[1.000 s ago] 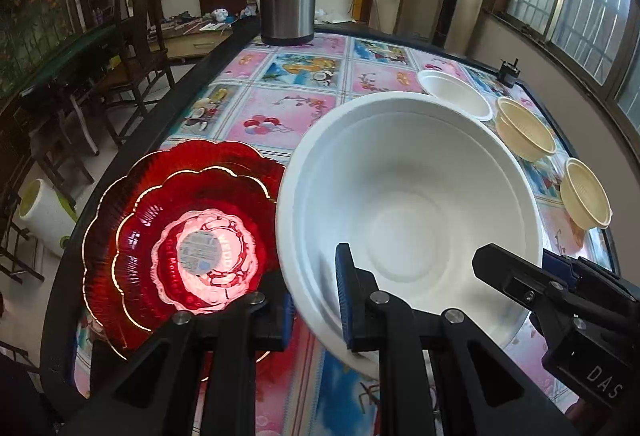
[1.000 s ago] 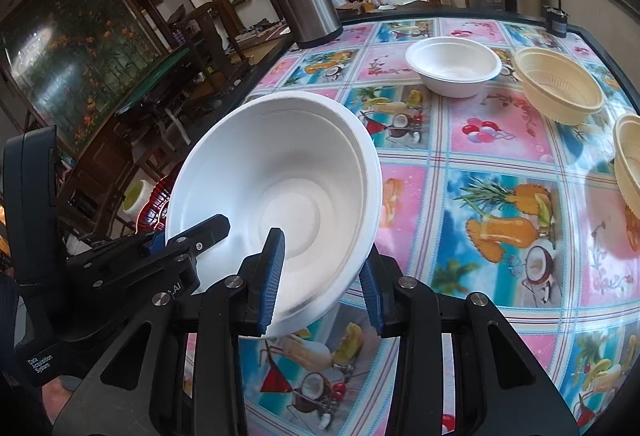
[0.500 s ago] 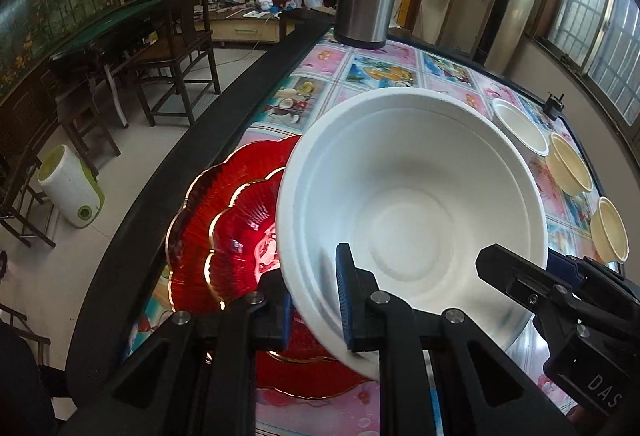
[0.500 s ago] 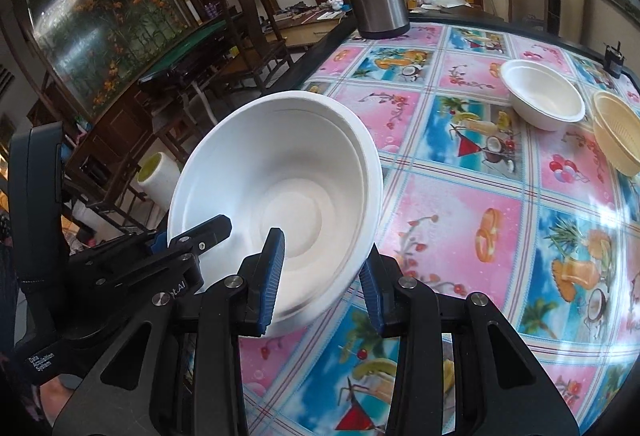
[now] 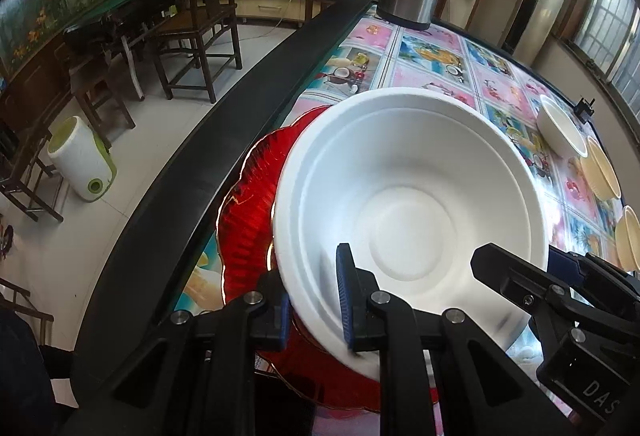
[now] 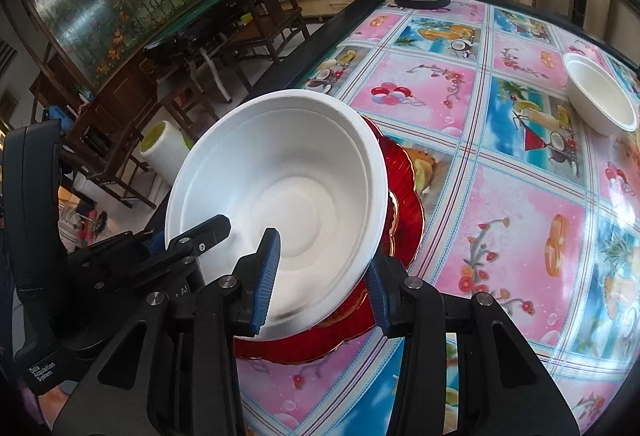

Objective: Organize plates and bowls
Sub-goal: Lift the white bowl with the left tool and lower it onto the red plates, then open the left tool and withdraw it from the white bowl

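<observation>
Red plates (image 5: 248, 211) stacked at near left table edge; large white bowl (image 5: 408, 211) held tilted just above them. Left gripper (image 5: 314, 300) clamped on bowl's near rim. Right gripper (image 6: 320, 276) opening, rim between pads, grip apparently slackening. Step judged: setting bowl onto the plates. Next calls for levelling, lowering, then releasing the left. Right of that, left view alone shows two tan bowls (image 5: 600, 171); small white bowl (image 6: 600, 99) far right in both.
</observation>
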{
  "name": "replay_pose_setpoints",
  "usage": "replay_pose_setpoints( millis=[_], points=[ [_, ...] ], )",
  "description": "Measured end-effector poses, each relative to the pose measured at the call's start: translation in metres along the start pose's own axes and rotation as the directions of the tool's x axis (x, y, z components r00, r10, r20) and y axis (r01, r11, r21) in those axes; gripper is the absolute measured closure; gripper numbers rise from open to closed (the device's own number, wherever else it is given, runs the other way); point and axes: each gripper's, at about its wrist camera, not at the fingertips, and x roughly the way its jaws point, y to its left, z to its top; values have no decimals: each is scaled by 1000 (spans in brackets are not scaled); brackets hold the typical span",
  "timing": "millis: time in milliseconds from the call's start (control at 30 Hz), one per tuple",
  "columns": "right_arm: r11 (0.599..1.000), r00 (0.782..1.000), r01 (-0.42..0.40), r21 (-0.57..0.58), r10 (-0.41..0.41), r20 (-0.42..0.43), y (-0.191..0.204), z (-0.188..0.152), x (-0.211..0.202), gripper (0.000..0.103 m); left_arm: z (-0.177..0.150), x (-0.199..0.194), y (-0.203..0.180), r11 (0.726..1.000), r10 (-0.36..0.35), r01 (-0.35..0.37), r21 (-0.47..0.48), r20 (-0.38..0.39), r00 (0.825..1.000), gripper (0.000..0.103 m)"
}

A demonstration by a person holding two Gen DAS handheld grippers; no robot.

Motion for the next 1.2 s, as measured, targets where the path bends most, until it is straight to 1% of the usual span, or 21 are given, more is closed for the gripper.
replay_pose_setpoints(
  millis=[167, 367, 400, 467, 533, 567, 600, 633, 667, 767, 833, 1067, 1133, 1200],
  points=[
    [1000, 1000, 4, 10, -4, -16, -1, 1, 9, 61, -2, 3, 3, 1000, 11, -11, 1, -5, 1000, 85],
    [1000, 1000, 4, 31, -3, -24, -4, -1, 15, 61, -4, 10, 2, 1000, 25, -25, 6, -20, 999, 82],
    [999, 1000, 4, 32, -3, -25, -4, -1, 15, 61, -4, 10, 2, 1000, 24, -24, 6, -20, 1000, 80],
    [999, 1000, 1, 38, -1, -21, -4, -2, 14, 61, -3, 11, 0, 1000, 11, -11, 8, -24, 1000, 70],
    [999, 1000, -2, 54, 3, -20, -6, -3, 14, 60, -3, 11, 0, 1000, 7, -7, 6, -26, 1000, 56],
    [998, 1000, 4, 64, -3, -17, -7, -3, 13, 60, -3, 11, 0, 1000, 12, -12, 4, -26, 1000, 52],
    [997, 1000, 2, 71, -1, -14, -9, -3, 12, 60, -3, 11, 1, 1000, 14, -14, 2, -24, 1000, 45],
    [997, 1000, -4, 77, 5, -11, -11, -4, 11, 60, -3, 10, 1, 1000, 7, -7, 2, -18, 1000, 41],
    [996, 1000, -10, 83, 11, -9, -12, -4, 10, 60, -4, 9, 1, 1000, 6, -6, 4, -15, 1000, 41],
    [995, 1000, -16, 95, 15, 13, -13, -6, 2, 60, -4, 6, -1, 999, 33, -33, 16, 0, 999, 40],
    [995, 999, -18, 97, 15, 35, -13, -7, -5, 60, -5, 2, -2, 999, 45, -45, 18, 14, 999, 38],
    [995, 996, -21, 95, 13, 86, -15, -13, -32, 60, 1, -24, -1, 997, 76, -77, 3, 112, 991, 35],
    [995, 995, -22, 102, 13, 94, -20, -16, -38, 60, 2, -32, -5, 997, 78, -80, 8, 137, 987, 32],
    [994, 995, -13, 110, 2, 100, -26, -19, -43, 60, 1, -38, -11, 997, 70, -73, 18, 157, 985, 32]
  ],
)
